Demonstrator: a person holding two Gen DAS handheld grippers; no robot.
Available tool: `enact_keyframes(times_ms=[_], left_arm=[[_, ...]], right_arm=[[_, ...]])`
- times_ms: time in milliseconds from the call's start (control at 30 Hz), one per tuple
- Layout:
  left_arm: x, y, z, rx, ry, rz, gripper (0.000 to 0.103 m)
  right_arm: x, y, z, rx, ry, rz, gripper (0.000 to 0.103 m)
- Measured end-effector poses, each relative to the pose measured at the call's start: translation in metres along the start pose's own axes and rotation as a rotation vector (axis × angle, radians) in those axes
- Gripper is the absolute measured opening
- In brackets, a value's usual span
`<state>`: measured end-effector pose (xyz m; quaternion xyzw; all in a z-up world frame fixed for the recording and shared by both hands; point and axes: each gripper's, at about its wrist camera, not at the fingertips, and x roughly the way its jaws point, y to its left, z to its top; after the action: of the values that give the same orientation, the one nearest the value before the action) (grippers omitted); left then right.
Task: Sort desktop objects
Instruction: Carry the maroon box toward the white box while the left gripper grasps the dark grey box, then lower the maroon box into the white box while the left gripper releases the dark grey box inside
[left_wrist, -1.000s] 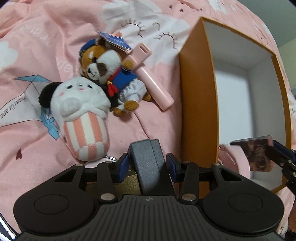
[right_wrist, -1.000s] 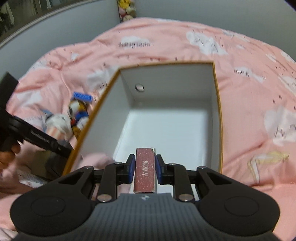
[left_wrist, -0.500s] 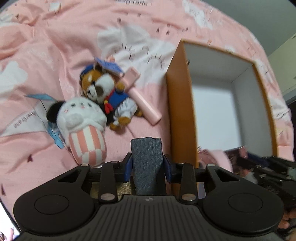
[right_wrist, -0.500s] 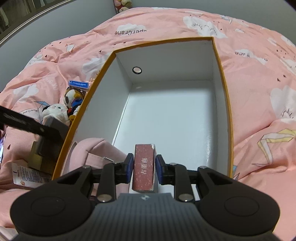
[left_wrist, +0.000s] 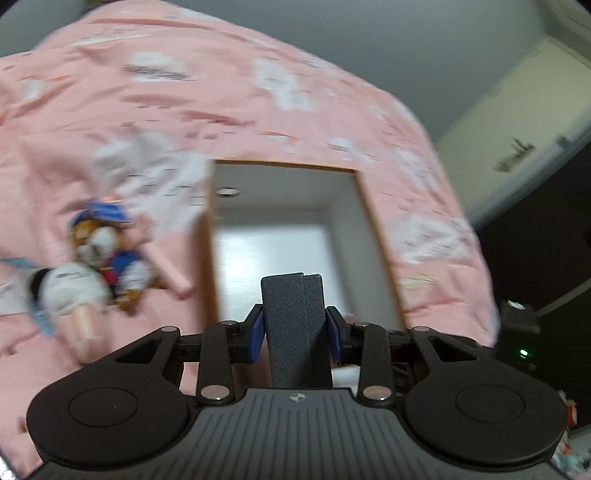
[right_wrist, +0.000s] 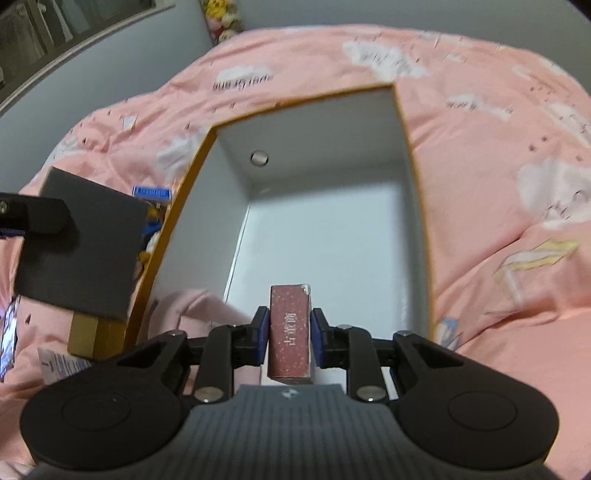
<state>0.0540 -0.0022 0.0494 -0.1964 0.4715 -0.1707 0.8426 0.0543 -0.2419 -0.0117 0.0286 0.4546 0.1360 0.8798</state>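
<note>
Fingers (left_wrist: 258, 332) pinch a grey case (left_wrist: 293, 325); others grip a maroon box (right_wrist: 290, 332).

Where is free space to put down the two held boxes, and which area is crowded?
The white floor of the orange-edged cardboard box is bare between its walls. Left of that box, plush toys and a pink stick crowd the pink quilt; its right side lies bare.

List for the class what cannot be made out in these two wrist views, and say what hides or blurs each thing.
- Plush toys: left wrist view, smeared by motion blur; faces unreadable.
- Plush toys again: right wrist view, mostly hidden behind the orange box wall and the grey case.
- Gold box: right wrist view, top covered by the grey case.
- Maroon box: lower end hidden by the right gripper body.
</note>
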Motion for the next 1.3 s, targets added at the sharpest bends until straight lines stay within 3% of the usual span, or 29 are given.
enact_keyframes(times_ms=[100,400,533,833,1067,1300], left_arm=[[0.023,-0.019,-0.002,0.045,0.045,-0.023,0.039],[0.091,-0.027,-0.022,0.073,0.205,0.111,0.039],[0.101,-0.026,-0.027,0.065,0.239,0.108,0.039],[0.109,-0.023,-0.029,0.066,0.265,0.118,0.039],[0.110,-0.018,-0.027,0.038,0.266,0.076,0.047],[0.097,-0.017,-0.024,0.034,0.233,0.032,0.048]], right_arm=[[-0.011,-0.004,0.000,0.015,-0.027,0.008,0.025],[-0.009,-0.011,-0.008,0.050,0.000,-0.003,0.025],[-0.006,-0.012,-0.011,0.052,0.020,0.014,0.025],[-0.006,-0.014,-0.010,0.058,0.029,0.003,0.024],[-0.005,-0.012,-0.009,0.058,0.039,-0.006,0.024],[-0.003,-0.010,-0.010,0.046,0.044,-0.020,0.025]])
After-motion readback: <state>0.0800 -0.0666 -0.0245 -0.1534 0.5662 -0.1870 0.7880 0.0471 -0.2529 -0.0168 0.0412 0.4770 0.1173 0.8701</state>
